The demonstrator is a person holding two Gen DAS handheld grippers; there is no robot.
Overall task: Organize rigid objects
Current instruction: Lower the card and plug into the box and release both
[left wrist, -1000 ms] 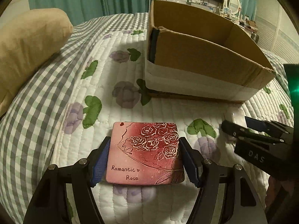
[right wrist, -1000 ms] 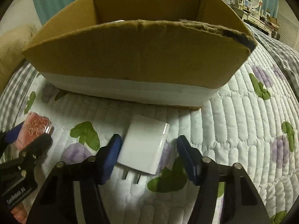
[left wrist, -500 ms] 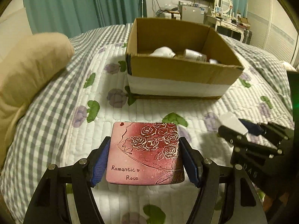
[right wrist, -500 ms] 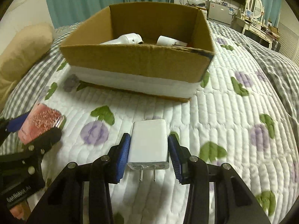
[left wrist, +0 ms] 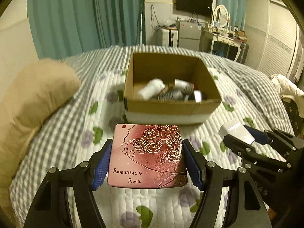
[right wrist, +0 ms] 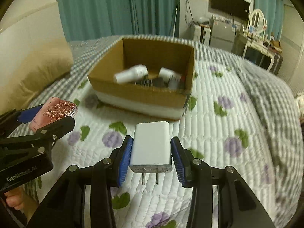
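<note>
Left gripper (left wrist: 146, 158) clamps the tin (left wrist: 147, 154); right gripper (right wrist: 151, 154) clamps the charger (right wrist: 151, 146), prongs visible only there. Open quilt (right wrist: 218, 133) before the box (left wrist: 171, 108).

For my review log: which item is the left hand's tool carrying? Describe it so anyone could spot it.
Start at the cardboard box on the quilted bed. Nearer the camera, the left tongs clamp a flat pink tin. Unlike the plain white charger, it bears gold roses and the words Romantic Rose.

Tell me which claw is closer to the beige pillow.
Left. The left claw, gripping the pink tin, is on the pillow's side; the right claw, gripping the charger, is farther.
</note>
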